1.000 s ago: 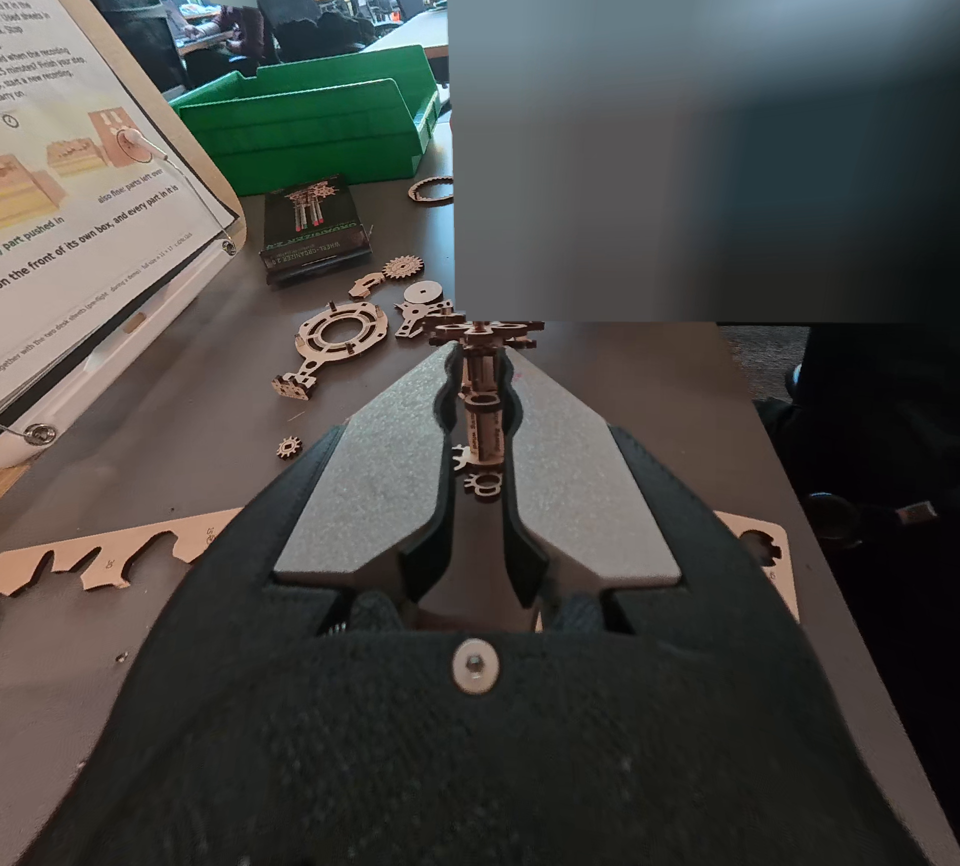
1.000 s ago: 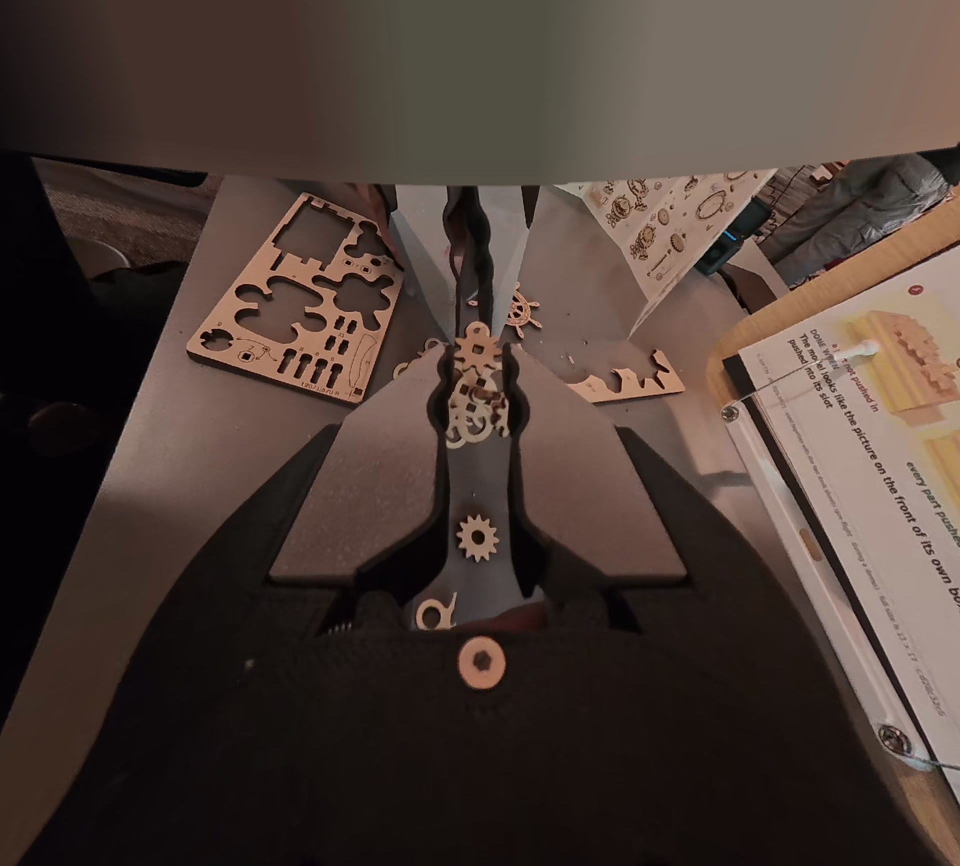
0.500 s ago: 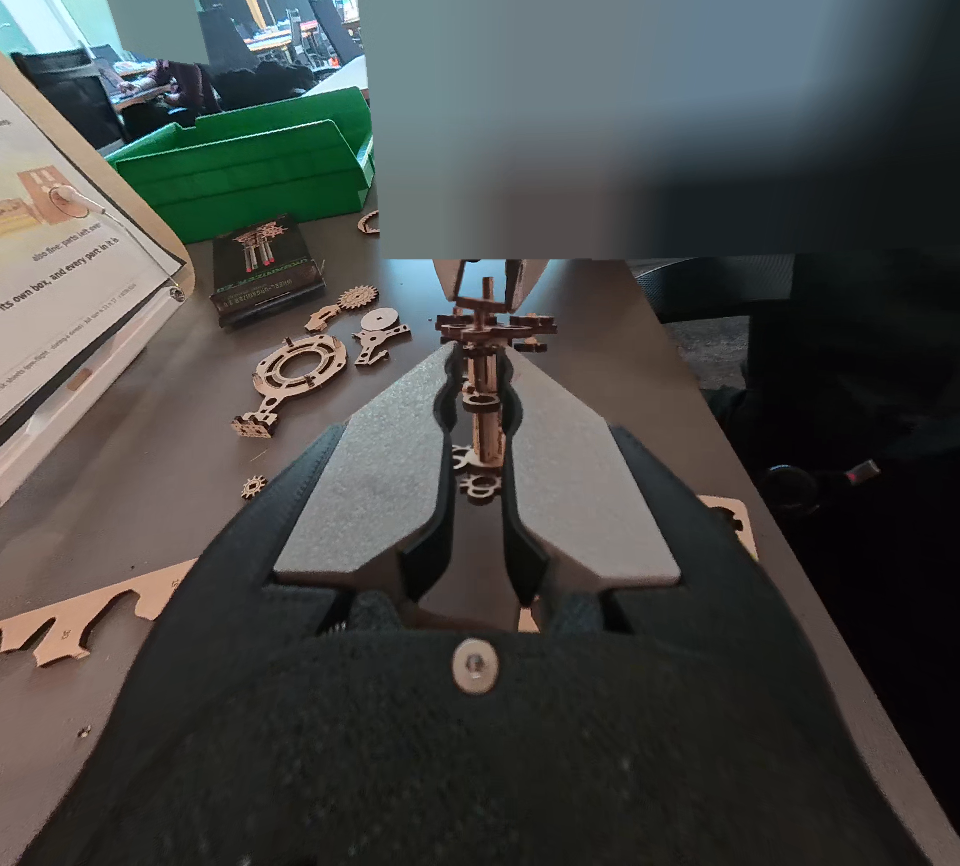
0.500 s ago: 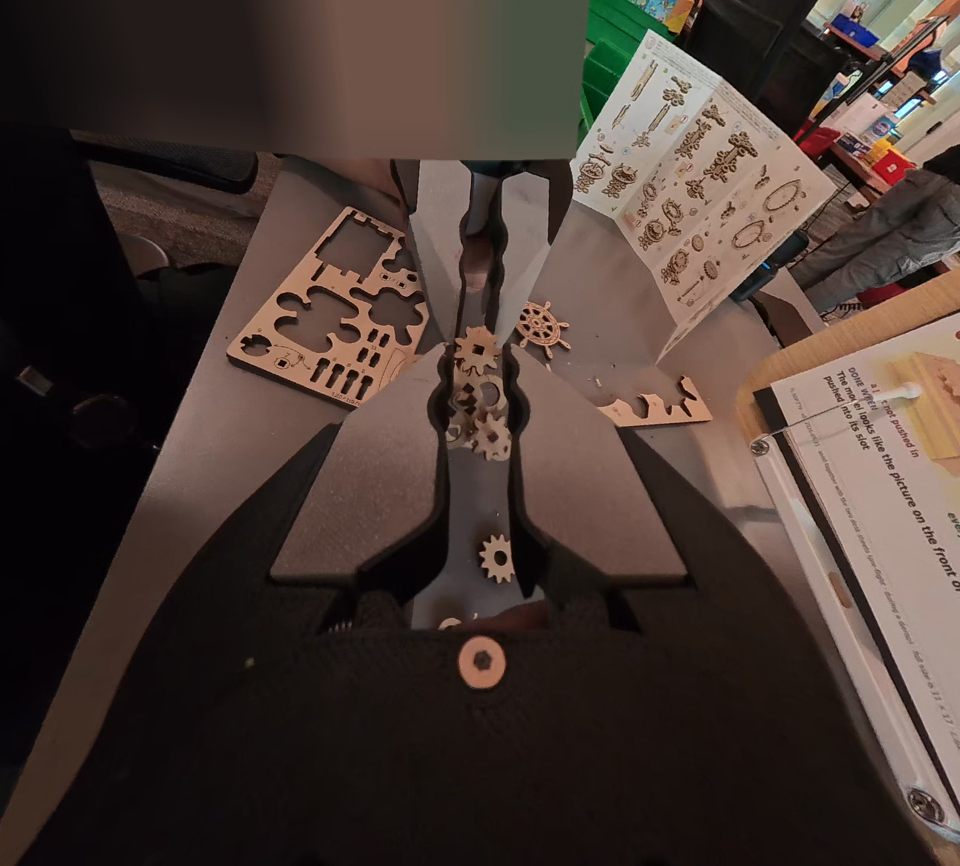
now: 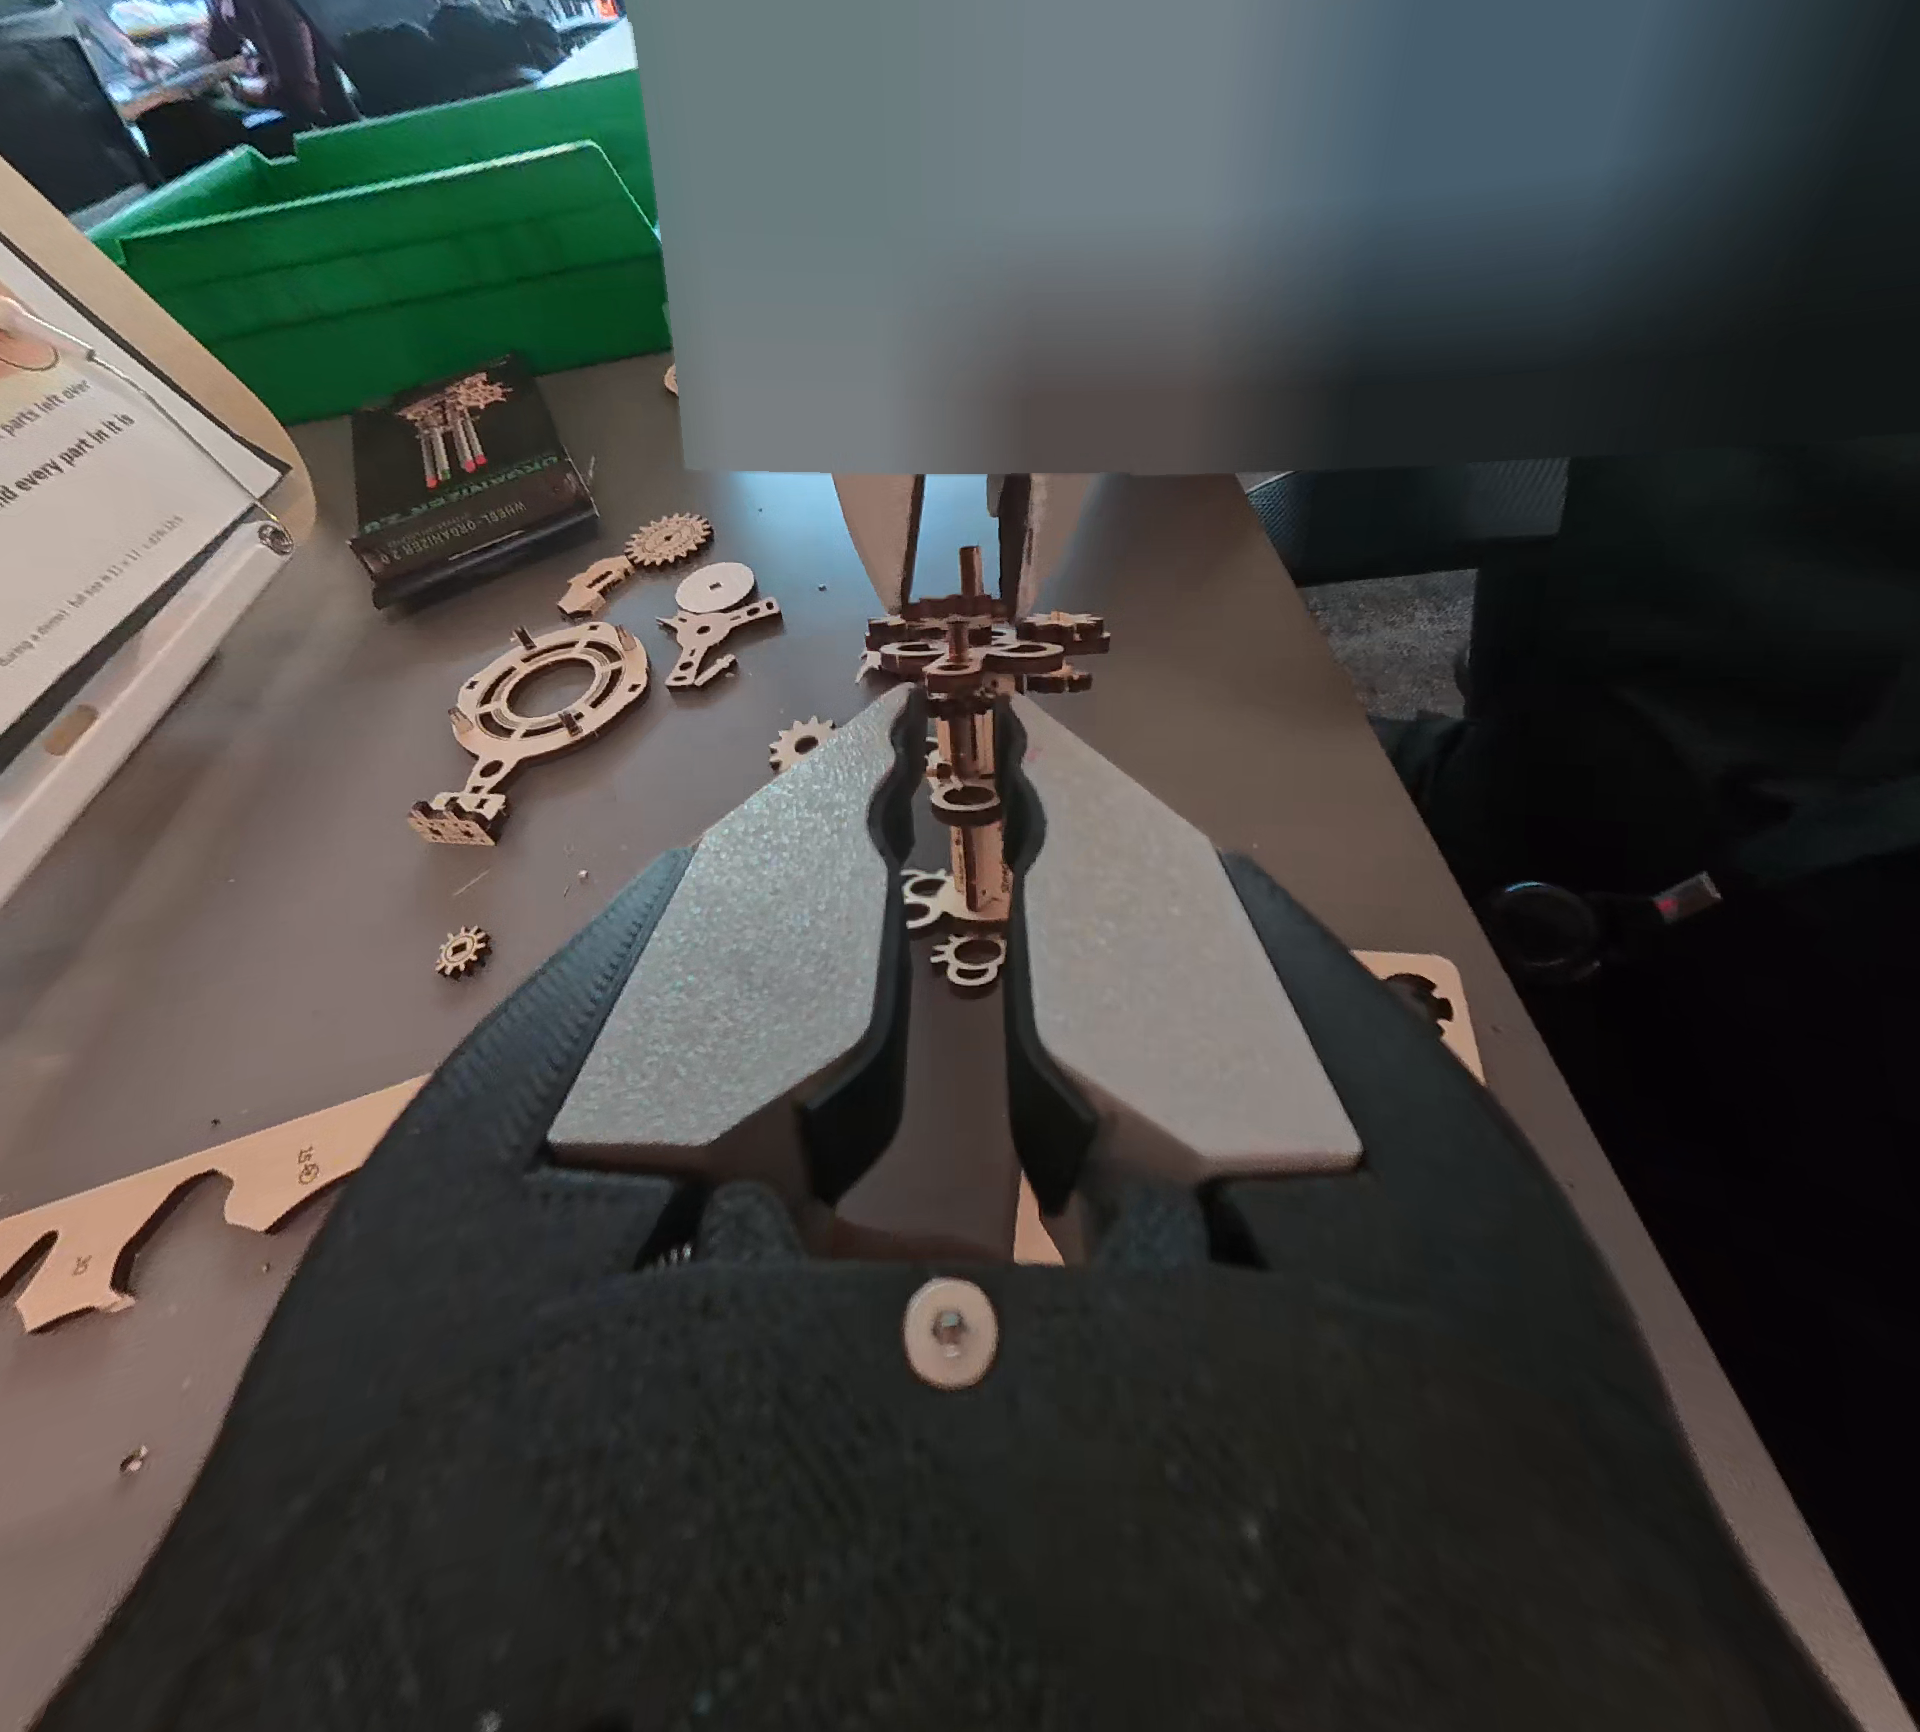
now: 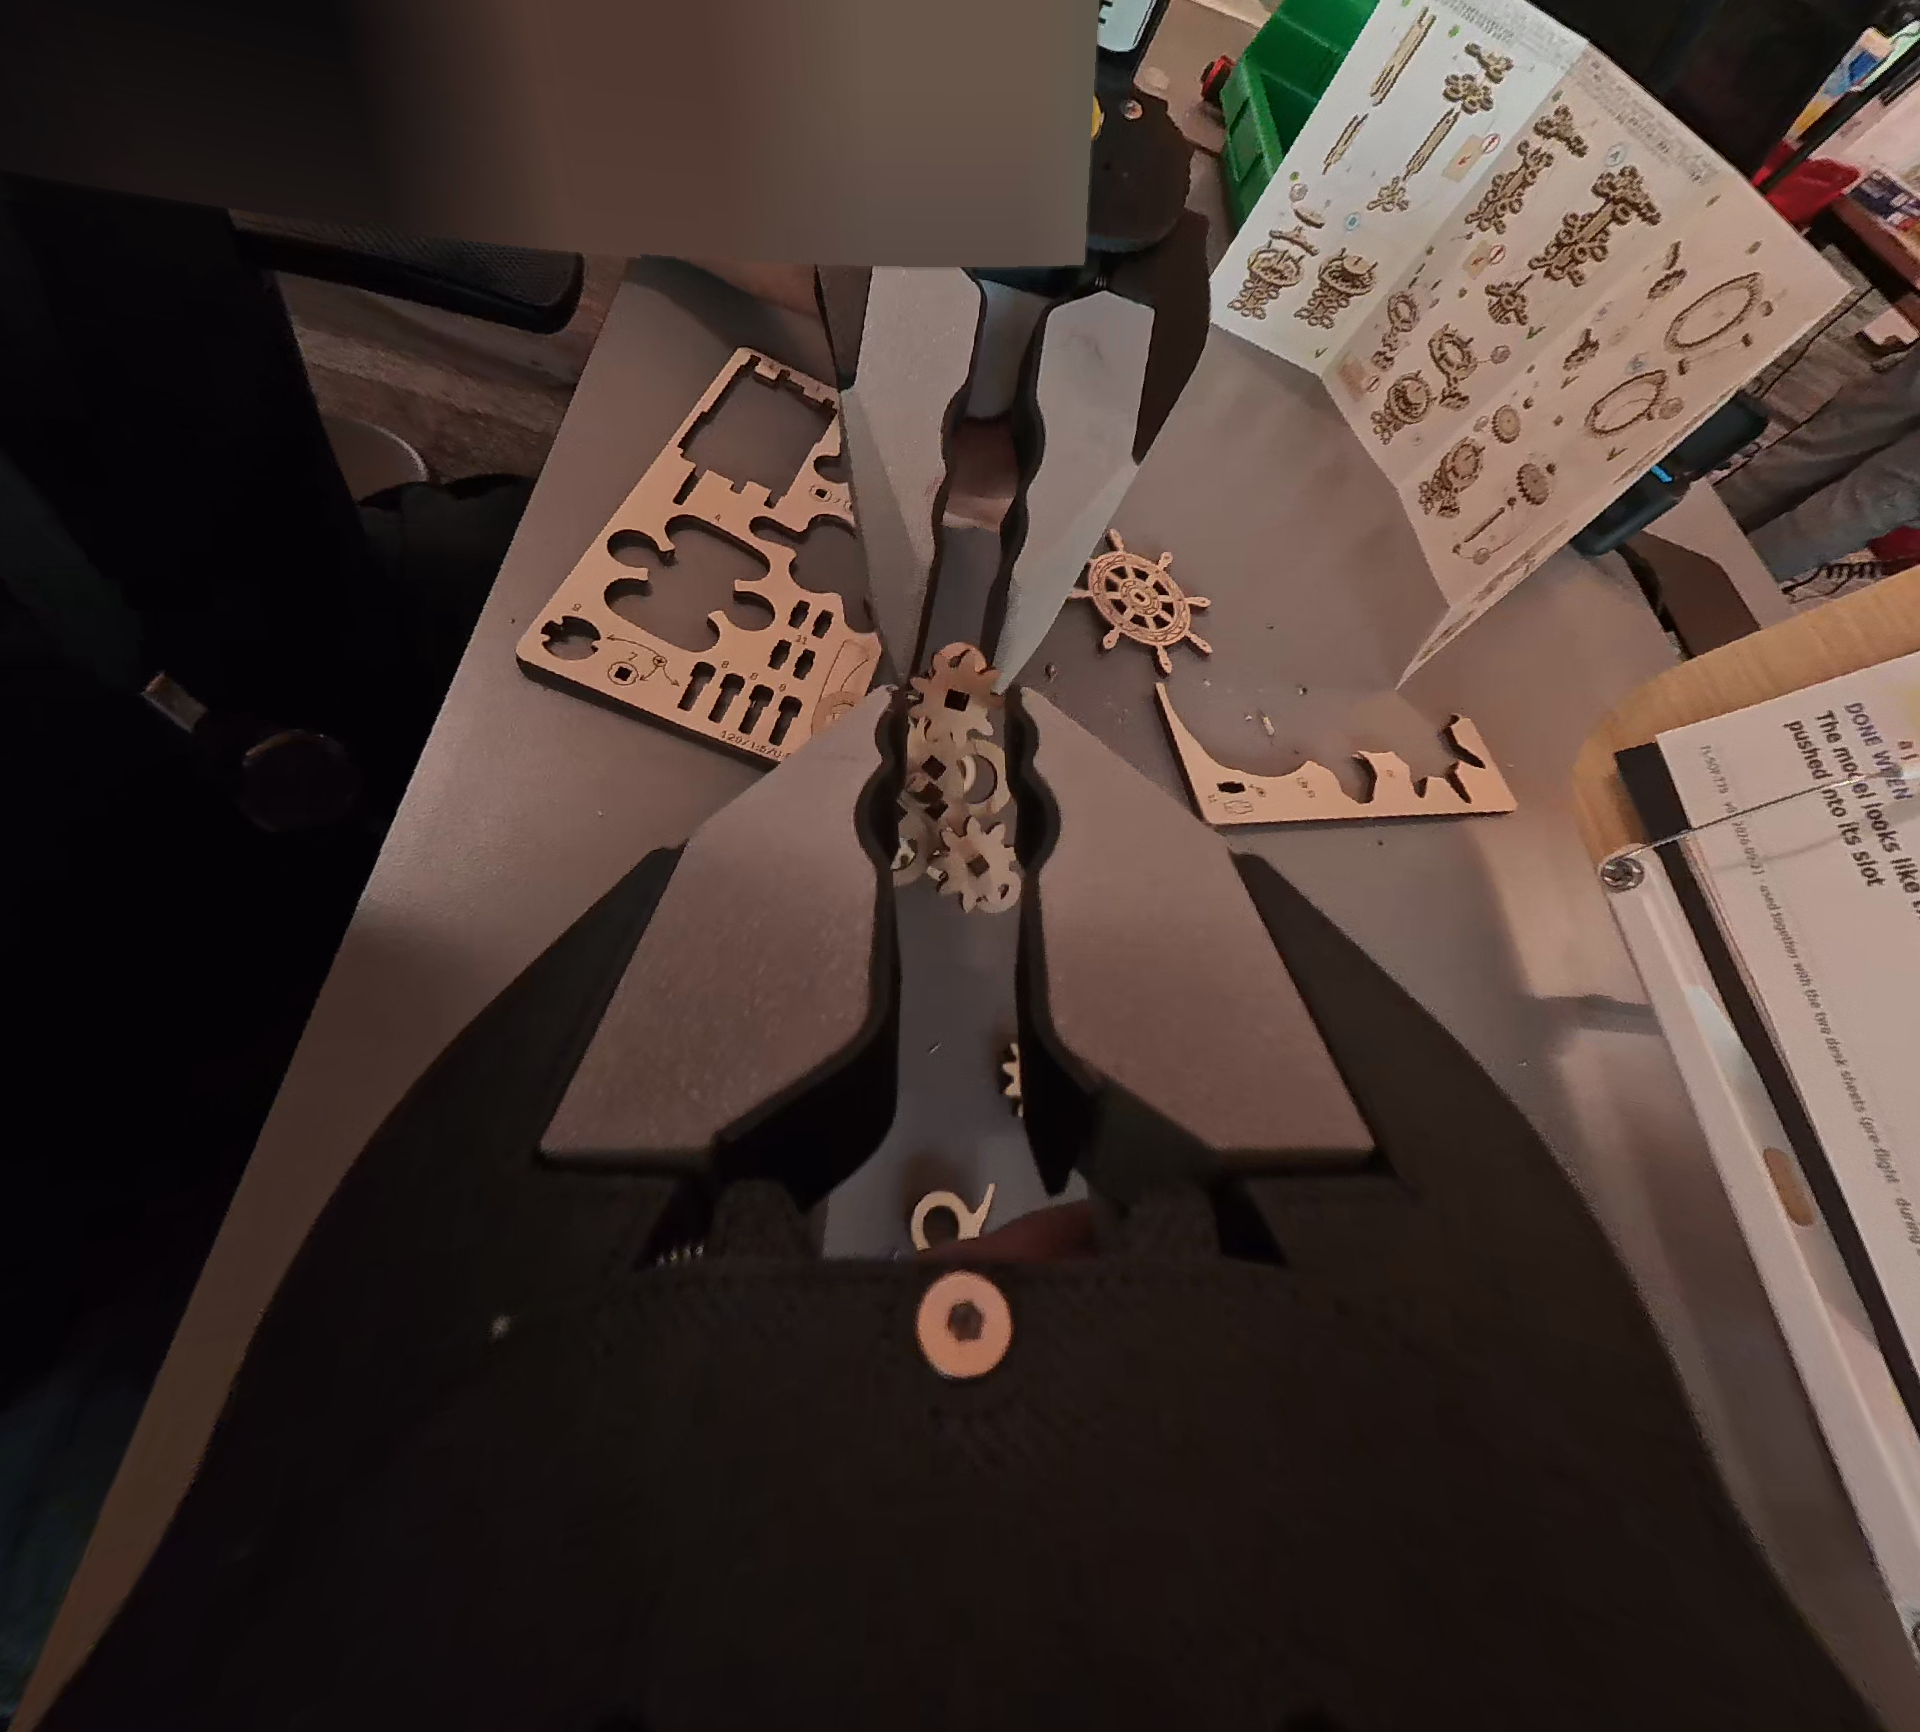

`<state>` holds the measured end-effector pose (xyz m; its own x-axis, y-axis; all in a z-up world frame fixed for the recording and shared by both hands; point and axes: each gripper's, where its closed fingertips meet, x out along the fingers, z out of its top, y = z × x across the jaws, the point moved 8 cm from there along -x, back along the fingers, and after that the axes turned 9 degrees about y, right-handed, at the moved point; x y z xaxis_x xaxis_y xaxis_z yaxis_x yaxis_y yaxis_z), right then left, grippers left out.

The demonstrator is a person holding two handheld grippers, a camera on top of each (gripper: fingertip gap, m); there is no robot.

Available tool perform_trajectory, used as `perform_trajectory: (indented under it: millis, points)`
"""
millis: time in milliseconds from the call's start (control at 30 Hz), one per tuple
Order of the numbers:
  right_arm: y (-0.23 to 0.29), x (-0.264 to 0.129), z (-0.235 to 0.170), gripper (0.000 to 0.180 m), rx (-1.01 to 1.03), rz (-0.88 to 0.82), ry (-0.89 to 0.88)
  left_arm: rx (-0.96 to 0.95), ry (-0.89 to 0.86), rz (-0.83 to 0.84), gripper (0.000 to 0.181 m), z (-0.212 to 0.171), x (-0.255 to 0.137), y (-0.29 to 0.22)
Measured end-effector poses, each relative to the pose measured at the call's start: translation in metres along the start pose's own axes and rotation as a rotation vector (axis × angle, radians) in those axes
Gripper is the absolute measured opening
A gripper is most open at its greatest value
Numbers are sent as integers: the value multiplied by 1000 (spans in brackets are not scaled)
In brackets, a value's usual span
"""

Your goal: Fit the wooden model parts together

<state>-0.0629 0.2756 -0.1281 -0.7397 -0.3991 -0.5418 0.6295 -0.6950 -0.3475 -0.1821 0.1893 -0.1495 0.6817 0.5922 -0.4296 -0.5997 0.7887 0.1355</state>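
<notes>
Gripping one wooden model between two grippers above the grey table [image 5: 260,903].
The left gripper [image 5: 961,716] pinches the model's shaft [image 5: 971,809]; the right gripper [image 6: 956,706] pinches its gear cluster [image 6: 961,809]. Beyond lie a ring part [image 5: 545,706], ship's wheel [image 6: 1143,600] and green bin [image 5: 416,269].

Small gear [image 6: 1011,1077] half tucked behind the right hand-held gripper [image 6: 954,708] finger, punched wooden sheet [image 5: 1418,1007] mostly hidden under the left one.
</notes>
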Motion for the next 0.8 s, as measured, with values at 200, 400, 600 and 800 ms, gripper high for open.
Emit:
perform_trajectory:
  millis: [200, 400, 600, 800]
  points:
    - [-2, 0, -2, 15, -1, 7, 41, -80, 22, -29, 10, 0, 3, 2]
    - [-6, 0, -7, 15, 56, 44, 26, -130, 66, -21, 10, 0, 6, 4]
    - [-12, -1, -10, 15, 121, 100, 3, -150, 60, -15, 10, 1, 5, 5]
    - [-20, -11, -9, 15, 190, 126, -77, -161, 45, -14, 10, 3, 5, 5]
